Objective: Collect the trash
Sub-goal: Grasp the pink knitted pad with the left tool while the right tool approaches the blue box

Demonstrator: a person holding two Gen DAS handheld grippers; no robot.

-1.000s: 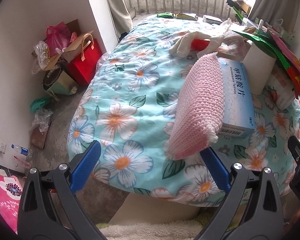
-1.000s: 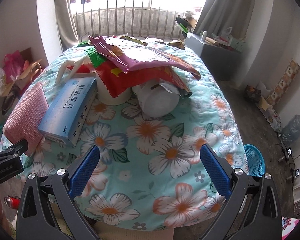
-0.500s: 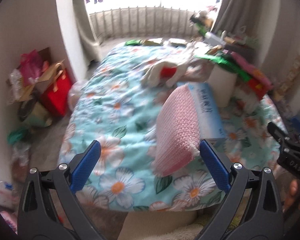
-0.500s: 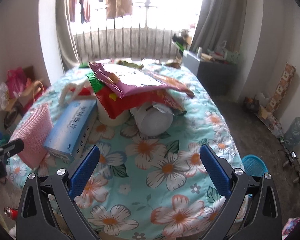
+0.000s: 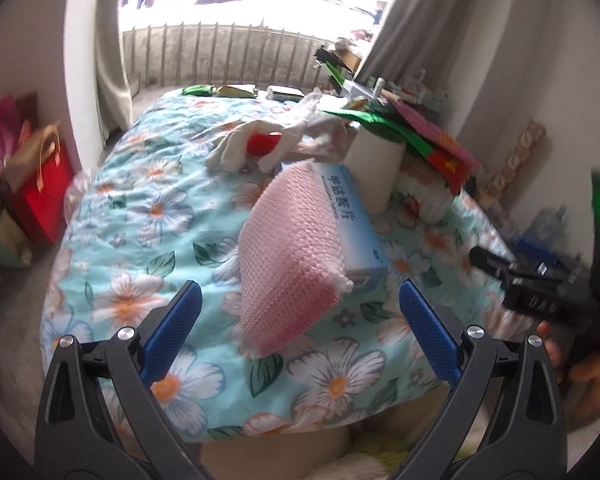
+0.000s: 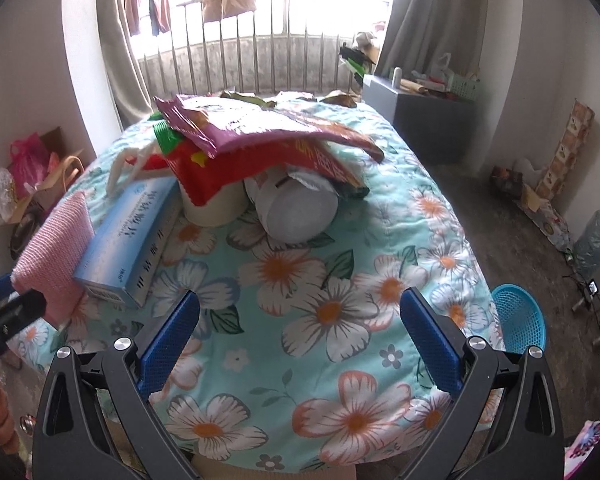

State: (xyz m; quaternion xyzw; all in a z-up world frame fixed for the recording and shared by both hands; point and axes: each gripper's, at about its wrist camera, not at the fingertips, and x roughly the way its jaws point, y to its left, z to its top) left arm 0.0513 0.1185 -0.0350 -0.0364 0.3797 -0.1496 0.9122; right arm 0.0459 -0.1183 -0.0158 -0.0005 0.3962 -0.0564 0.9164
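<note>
Both tools released, hovering at the bed's near edge

My left tool point(image 5: 296, 308) faces the pink sponge point(image 5: 290, 256) — my right tool point(image 6: 300, 318) faces wrappers point(image 6: 260, 136) heaped over a cup point(image 6: 216, 208); blue basket point(image 6: 520, 320) beside the bed point(image 6: 340, 280).

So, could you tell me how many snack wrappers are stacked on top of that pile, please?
3: a purple wrapper on top, a red wrapper under it, a green wrapper poking out at the left. More may be hidden beneath.
</note>
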